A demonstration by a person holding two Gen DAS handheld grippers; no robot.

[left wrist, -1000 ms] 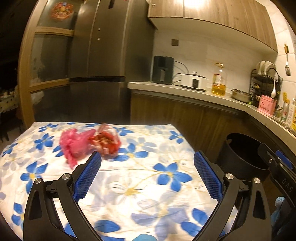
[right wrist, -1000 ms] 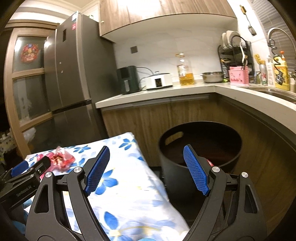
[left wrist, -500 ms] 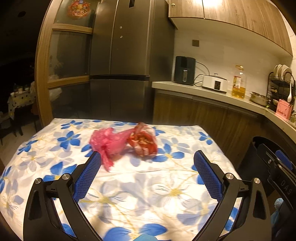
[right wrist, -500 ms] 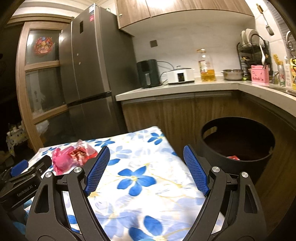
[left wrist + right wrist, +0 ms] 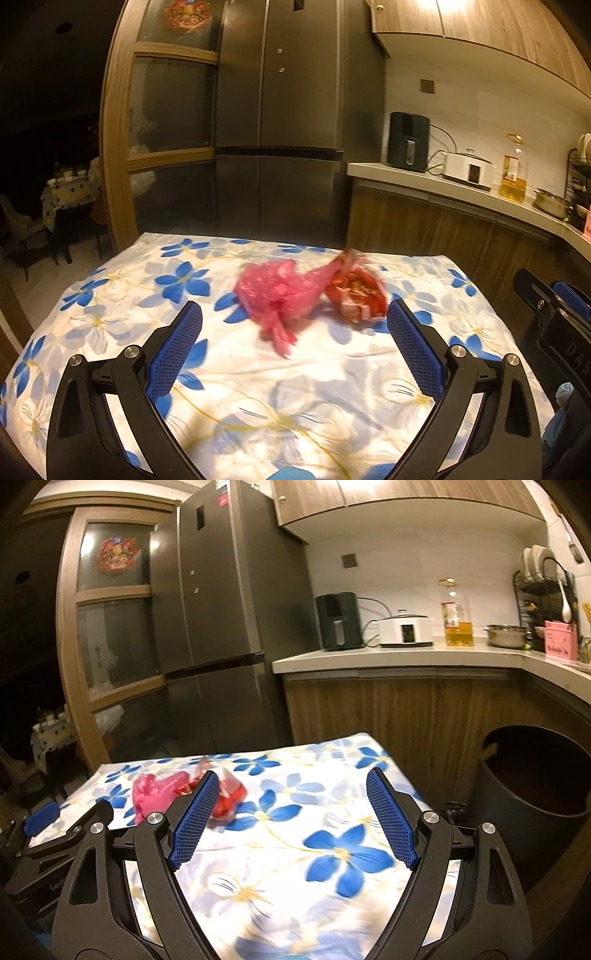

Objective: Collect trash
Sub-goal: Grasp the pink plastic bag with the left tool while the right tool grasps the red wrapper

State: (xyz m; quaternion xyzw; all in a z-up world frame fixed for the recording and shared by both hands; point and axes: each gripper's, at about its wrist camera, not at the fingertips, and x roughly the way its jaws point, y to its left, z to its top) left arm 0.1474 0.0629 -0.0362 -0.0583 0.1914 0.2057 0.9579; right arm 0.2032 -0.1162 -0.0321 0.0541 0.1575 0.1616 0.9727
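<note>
Two trash items on floral tablecloth (image 5: 110, 295), touching: pink plastic bag (image 5: 280, 291) frame centre, red snack wrapper (image 5: 356, 291) just right of it. Both lie beyond left gripper (image 5: 295, 328), betw. its jaws' line, not touched. Left gripper: wide open, empty. Right gripper (image 5: 291, 808): wide open, empty; trash at its left finger, partly hidden. Dark bin (image 5: 535, 797) lower right.

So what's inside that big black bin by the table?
The black bin shows only a dark brownish inside wall. Its bottom is hidden below the rim, so I can't tell what's in there. The pink bag and red wrapper lie on the table.
</note>
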